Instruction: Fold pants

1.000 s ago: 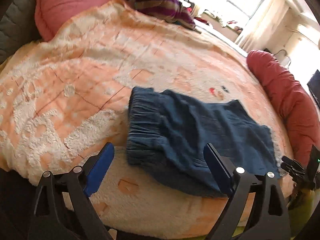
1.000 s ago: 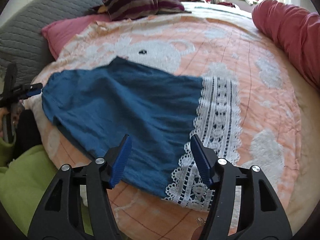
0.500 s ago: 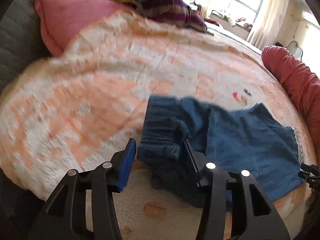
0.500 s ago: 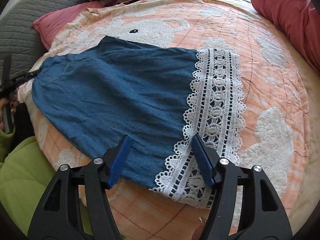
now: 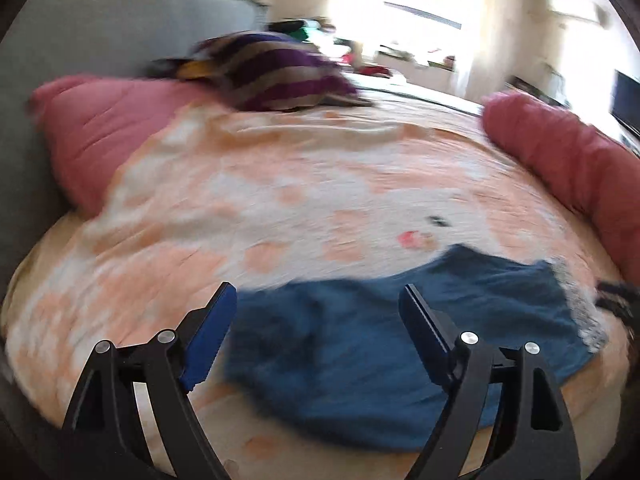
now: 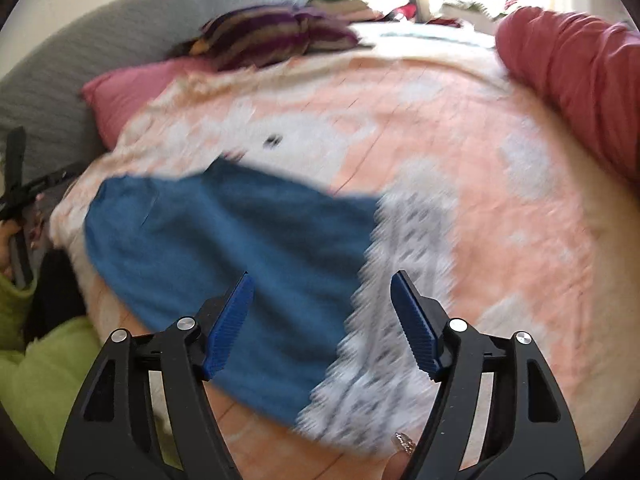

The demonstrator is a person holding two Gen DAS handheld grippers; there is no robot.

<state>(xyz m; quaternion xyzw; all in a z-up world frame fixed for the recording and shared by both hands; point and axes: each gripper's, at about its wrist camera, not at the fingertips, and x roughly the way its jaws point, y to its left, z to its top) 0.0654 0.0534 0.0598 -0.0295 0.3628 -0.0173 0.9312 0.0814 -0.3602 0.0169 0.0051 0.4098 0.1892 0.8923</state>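
Right now you are between grips: the blue pants (image 6: 224, 264) lie flat on the peach-and-white bedspread (image 6: 460, 152) near the bed's front edge, and neither tool holds them. Your left gripper (image 5: 316, 328) hangs above the waistband end with its jaws spread and nothing between the pads. Your right gripper (image 6: 322, 316) hovers over the other end, where the white lace hem (image 6: 400, 280) meets the blue cloth, jaws also spread and clear of the fabric. Both views are blurred by motion, so fine creases cannot be read.

Judging from the layout, the garment is already doubled leg on leg, and the step in hand is the crosswise fold. For that you would need 1 grip at the lace hem and 1 at the waistband, then carry 1 end over onto the other and keep the edges lined up.

Compared with half a second ago, your left jaws, then narrowed around bunched waistband cloth, have just been opening and now stand wide with the cloth lying below them. Your right jaws have just been opening too, with nothing between them. In both views the pants now sit lower and farther away than they did a second ago.
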